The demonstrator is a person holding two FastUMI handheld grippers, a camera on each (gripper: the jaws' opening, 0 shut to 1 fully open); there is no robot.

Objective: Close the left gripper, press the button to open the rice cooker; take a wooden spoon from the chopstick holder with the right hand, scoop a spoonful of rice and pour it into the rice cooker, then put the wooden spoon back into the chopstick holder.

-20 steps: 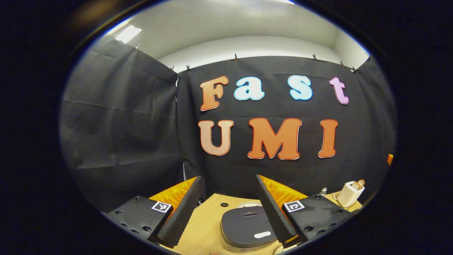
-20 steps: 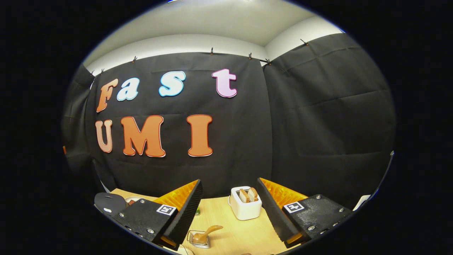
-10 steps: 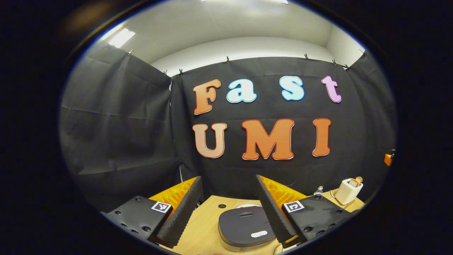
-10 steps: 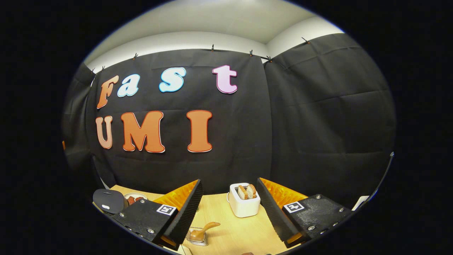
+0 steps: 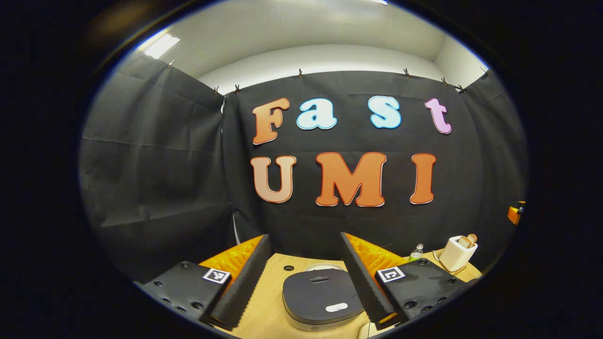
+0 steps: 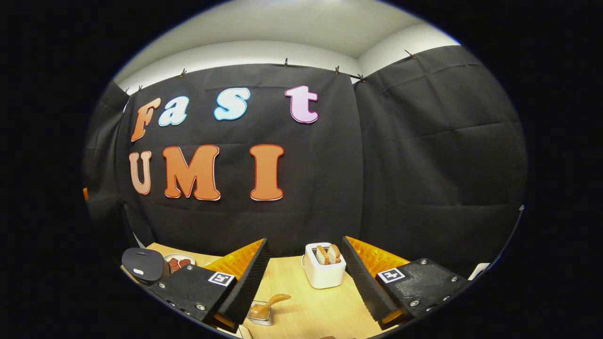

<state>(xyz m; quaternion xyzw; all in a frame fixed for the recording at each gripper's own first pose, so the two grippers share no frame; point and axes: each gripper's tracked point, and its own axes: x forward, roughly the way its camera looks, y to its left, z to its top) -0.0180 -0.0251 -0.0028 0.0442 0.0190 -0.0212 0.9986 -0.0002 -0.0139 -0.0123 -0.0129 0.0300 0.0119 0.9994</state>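
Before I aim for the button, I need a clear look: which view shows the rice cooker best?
The left gripper view: the rice cooker sits close, between the open jaws, lid shut, its white button facing the camera. The right gripper view shows it small at the left edge.

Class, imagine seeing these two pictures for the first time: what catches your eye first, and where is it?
In the left gripper view, the dark rice cooker, lid shut, sits on the table between the open left tongs. In the right gripper view, a white toaster with bread stands between the open right tongs; a wooden spoon lies nearer.
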